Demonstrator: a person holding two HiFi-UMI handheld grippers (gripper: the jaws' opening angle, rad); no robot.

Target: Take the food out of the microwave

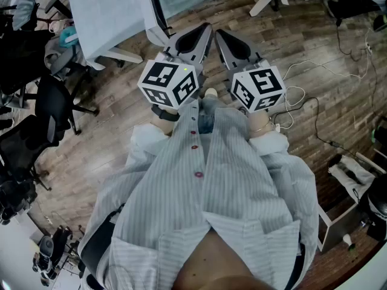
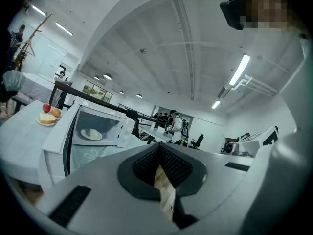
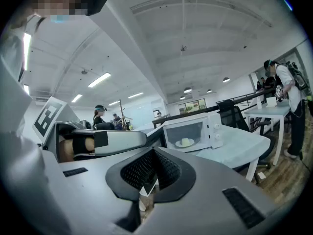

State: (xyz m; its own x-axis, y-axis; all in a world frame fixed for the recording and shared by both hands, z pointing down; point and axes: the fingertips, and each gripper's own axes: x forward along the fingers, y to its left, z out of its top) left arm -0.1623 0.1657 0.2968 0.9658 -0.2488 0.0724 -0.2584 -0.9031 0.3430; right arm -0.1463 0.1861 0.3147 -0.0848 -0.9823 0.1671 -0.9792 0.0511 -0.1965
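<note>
Well, I see both grippers held in front of the person's striped shirt, side by side and close to each other, each with its marker cube toward the body. The left gripper has its jaws together with nothing between them; in its own view the two dark pads meet and only the wooden floor shows under them. The right gripper is the same: in its own view the jaws are closed and empty. The right gripper view also catches the left gripper's body at its left side. The microwave stands on a table with a pale cloth, ahead of both grippers and well apart from them. In the right gripper view its door looks closed. The food, a pale lump on a white plate, shows through the window and is inside. The left gripper view has the same microwave at its left, with the food inside. Beside the microwave on that table is a second plate with a red apple and other pieces. From the head view the table is just past the gripper tips, above the wooden floor, where cables lie at the right. Some people stand far behind in the room.
</note>
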